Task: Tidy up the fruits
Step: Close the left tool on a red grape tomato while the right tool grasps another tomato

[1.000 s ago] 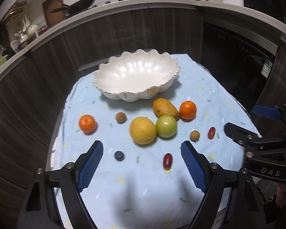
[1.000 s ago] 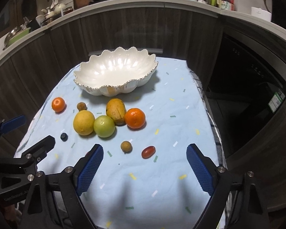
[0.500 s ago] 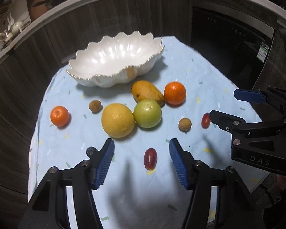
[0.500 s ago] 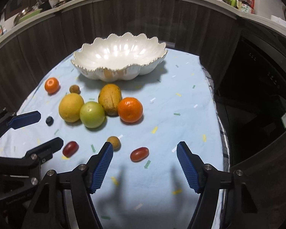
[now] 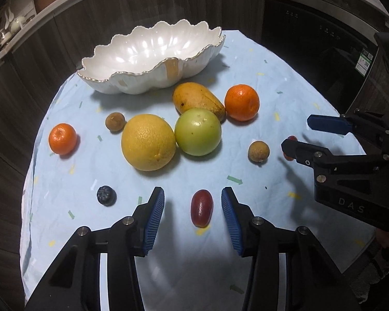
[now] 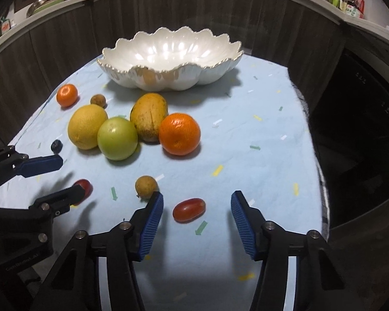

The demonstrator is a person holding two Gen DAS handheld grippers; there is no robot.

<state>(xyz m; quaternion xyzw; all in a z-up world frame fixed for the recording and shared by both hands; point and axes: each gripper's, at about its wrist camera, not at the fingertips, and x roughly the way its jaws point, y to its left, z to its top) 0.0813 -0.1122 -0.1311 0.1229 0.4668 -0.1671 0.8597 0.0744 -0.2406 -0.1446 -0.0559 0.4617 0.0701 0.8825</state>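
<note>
An empty white scalloped bowl (image 5: 153, 51) (image 6: 171, 51) stands at the back of the blue cloth. In front lie a yellow grapefruit (image 5: 148, 142), a green apple (image 5: 197, 131), a mango (image 5: 198, 99), a large orange (image 5: 242, 102), a small orange (image 5: 62, 138), two brown longans (image 5: 258, 151) and a blueberry (image 5: 106, 195). My left gripper (image 5: 193, 211) is open, its pads on either side of a dark red grape tomato (image 5: 201, 207). My right gripper (image 6: 195, 211) is open around a second red grape tomato (image 6: 189, 209), apart from it.
The table (image 6: 246, 134) drops off at the right into a dark appliance front (image 6: 363, 129). Dark cabinet fronts curve behind the bowl. The longan (image 6: 146, 186) lies just beside my right gripper's left finger. The two grippers are close side by side.
Both grippers have moved forward and down toward the cloth and their jaws have narrowed. Each now has a red grape tomato between its pads.
</note>
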